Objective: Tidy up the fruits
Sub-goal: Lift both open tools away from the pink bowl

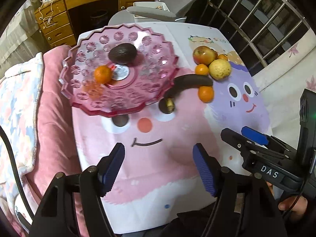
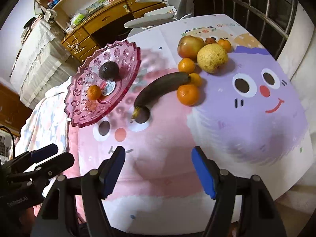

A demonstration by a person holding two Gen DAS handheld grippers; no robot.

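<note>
A pink plastic fruit plate [image 1: 85, 98] [image 2: 83, 116] stands at the table's left edge and holds a dark avocado [image 1: 122, 53] [image 2: 109, 70] and a small orange [image 1: 102, 74] [image 2: 94, 92]. To its right on the cloth lie a blackened banana [image 1: 189, 82] [image 2: 160, 87], several small oranges [image 1: 205, 93] [image 2: 188, 94], an apple [image 1: 203, 55] [image 2: 189, 46] and a yellow pear [image 1: 219, 69] [image 2: 212, 57]. My left gripper [image 1: 160, 167] is open and empty over the near table. My right gripper [image 2: 158, 169] is open and empty beside it.
The table [image 1: 177, 197] wears a pink and purple cartoon cloth. A pink cushion and floral blanket [image 1: 23, 106] lie to the left. A wooden desk [image 1: 65, 19], a grey chair [image 1: 150, 11] and window bars [image 1: 266, 19] stand behind.
</note>
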